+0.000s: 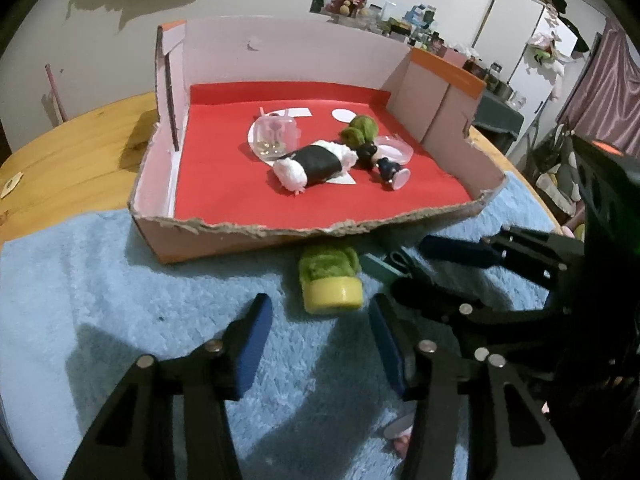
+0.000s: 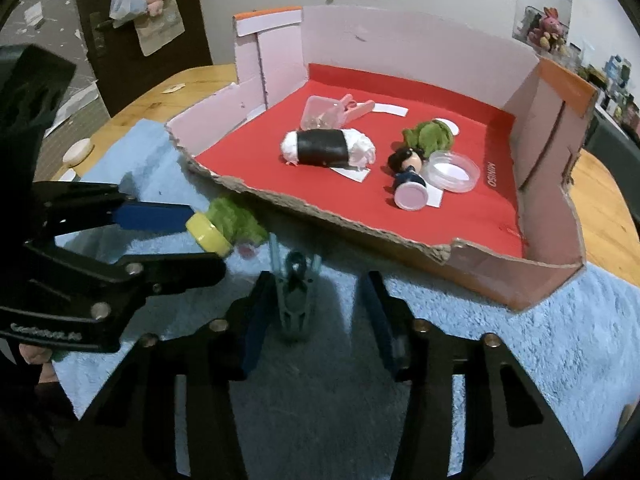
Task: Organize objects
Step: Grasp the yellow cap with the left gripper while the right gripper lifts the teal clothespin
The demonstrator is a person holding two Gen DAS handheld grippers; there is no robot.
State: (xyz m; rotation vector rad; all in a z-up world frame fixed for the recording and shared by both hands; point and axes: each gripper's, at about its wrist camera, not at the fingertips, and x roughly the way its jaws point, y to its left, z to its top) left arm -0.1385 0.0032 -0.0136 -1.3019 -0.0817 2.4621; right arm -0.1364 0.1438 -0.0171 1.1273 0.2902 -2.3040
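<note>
Two things lie on the blue towel (image 1: 120, 280) just outside the box's (image 1: 280, 236) torn near wall: a green plush with a yellow base (image 1: 330, 280) and a teal clip (image 2: 294, 300). Inside, on the red floor, lie a sushi plush (image 1: 312, 164), a doll (image 2: 408, 172), a clear cup (image 1: 276, 136), a lid (image 2: 450, 170) and a second green plush (image 2: 428, 136).

The left gripper (image 1: 320, 340) hangs spread just short of the yellow base, its pads apart from it. The right gripper (image 2: 316, 320) is spread around the clip, pads not pressing.

This looks like the pickup step. Next, each gripper likely needs to press on its thing, lift it over the torn wall and set it on a bare red patch.
</note>
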